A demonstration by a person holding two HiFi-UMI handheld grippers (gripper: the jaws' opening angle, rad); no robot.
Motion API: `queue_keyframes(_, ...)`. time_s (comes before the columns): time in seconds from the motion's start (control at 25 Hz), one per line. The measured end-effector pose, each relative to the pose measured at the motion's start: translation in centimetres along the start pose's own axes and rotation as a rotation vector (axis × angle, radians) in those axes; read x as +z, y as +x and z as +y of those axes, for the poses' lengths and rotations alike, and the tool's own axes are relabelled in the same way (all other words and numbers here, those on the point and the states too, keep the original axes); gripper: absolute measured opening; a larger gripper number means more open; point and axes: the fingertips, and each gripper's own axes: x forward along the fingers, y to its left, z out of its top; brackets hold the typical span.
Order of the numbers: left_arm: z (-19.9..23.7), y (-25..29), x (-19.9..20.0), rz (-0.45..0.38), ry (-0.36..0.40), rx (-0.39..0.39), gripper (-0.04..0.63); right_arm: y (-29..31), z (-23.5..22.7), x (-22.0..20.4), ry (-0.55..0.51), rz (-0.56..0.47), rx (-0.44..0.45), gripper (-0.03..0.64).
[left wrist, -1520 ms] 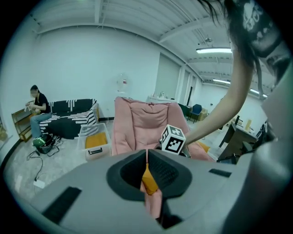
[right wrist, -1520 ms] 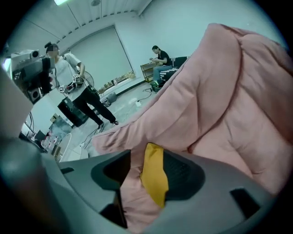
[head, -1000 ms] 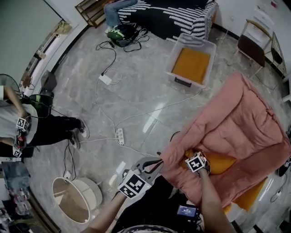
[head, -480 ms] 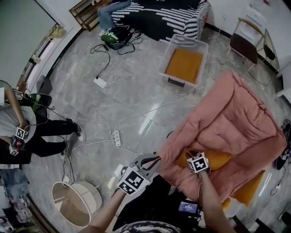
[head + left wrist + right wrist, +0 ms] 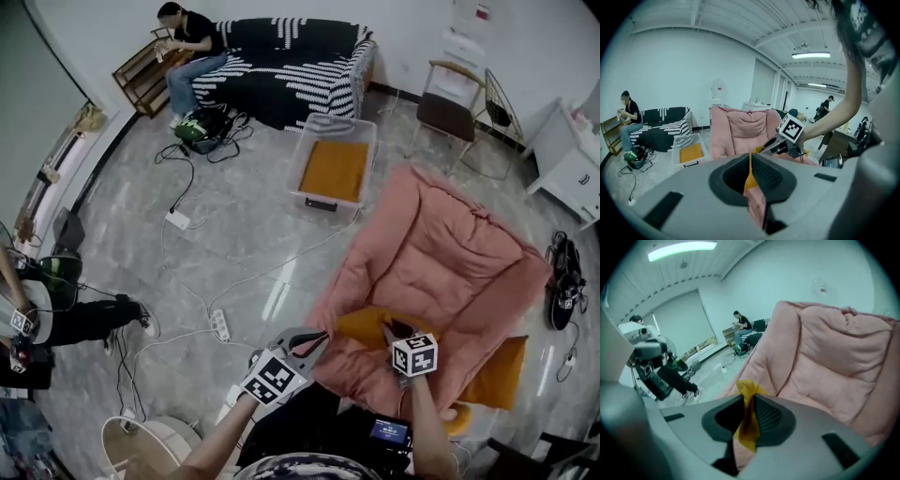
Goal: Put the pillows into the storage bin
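Below, both forearms were held extended forward. The left gripper (image 5: pixel 315 339) and the right gripper (image 5: pixel 391 330), its jaws just closed further, were each clenched on the orange pillow (image 5: pixel 364 322), which was seen on the pink lounger (image 5: pixel 441 253), well apart from the storage bin (image 5: pixel 323 202).

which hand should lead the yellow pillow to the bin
Left, probably: left gripper is shut on the pillow at the edge nearest the bin. The right gripper, jaws just closed on it, sits over the pink chair.
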Motion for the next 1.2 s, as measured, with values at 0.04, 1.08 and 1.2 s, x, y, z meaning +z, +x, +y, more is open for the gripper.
queue_keyframes(0.04, -0.3, 0.1, 0.5, -0.008, 0.008, -0.008, 0.012, -1.3, -0.2, 0.8, 0.044, -0.044, -0.011, 0.06)
queue_keyframes(1.08, -28.0, 9.6, 11.8, -0.121, 0.264, -0.334, 0.012, -43.1, -10.5, -6.4, 0.443, -0.628, -0.261, 0.054)
queue_keyframes(1.2, -34.1, 11.0, 11.8, -0.132, 0.279, -0.377, 0.012, -49.6, -13.0, -12.2, 0.539, -0.706, -0.296, 0.054)
